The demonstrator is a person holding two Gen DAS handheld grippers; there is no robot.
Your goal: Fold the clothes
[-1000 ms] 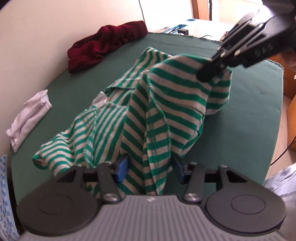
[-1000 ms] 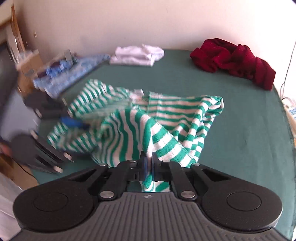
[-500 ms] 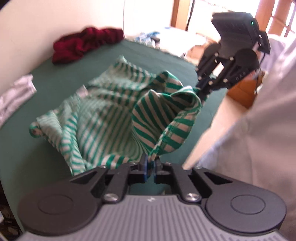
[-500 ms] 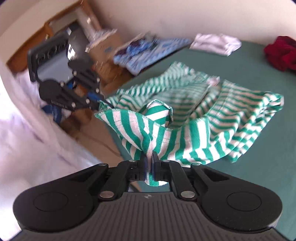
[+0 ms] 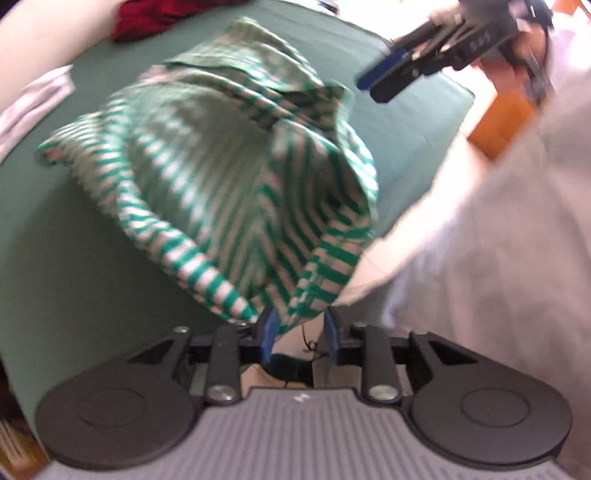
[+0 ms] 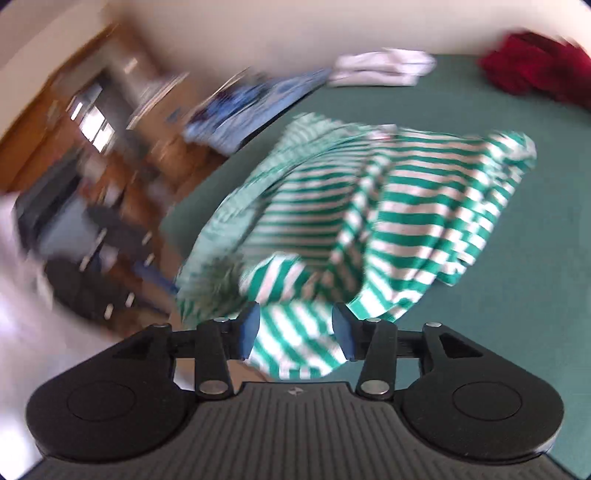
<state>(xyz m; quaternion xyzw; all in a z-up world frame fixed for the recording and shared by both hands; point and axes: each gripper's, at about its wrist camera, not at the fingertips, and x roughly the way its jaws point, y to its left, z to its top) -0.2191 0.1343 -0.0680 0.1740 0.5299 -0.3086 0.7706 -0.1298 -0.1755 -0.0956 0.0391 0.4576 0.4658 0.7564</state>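
Note:
A green-and-white striped shirt (image 5: pixel 236 177) lies bunched on the green table (image 5: pixel 74 229), blurred by motion; it also shows in the right wrist view (image 6: pixel 388 206). My left gripper (image 5: pixel 298 334) is open, with the shirt's hem hanging loose between its blue pads. My right gripper (image 6: pixel 295 334) is open too, with striped cloth lying loose between its fingers. In the left wrist view the right gripper (image 5: pixel 417 68) is up at the far right, clear of the shirt.
A dark red garment (image 6: pixel 535 66) lies at the table's far corner, also in the left wrist view (image 5: pixel 147 18). A folded white garment (image 6: pixel 384 66) and blue patterned cloth (image 6: pixel 255 107) lie by the wall. Wooden furniture (image 6: pixel 92 122) stands left. The person's white sleeve (image 5: pixel 480 240) fills the right.
Both grippers were shut on the shirt's hem half a second ago; both have opened and let it go. The shirt is dropping onto the table. The views are blurred by fast motion.

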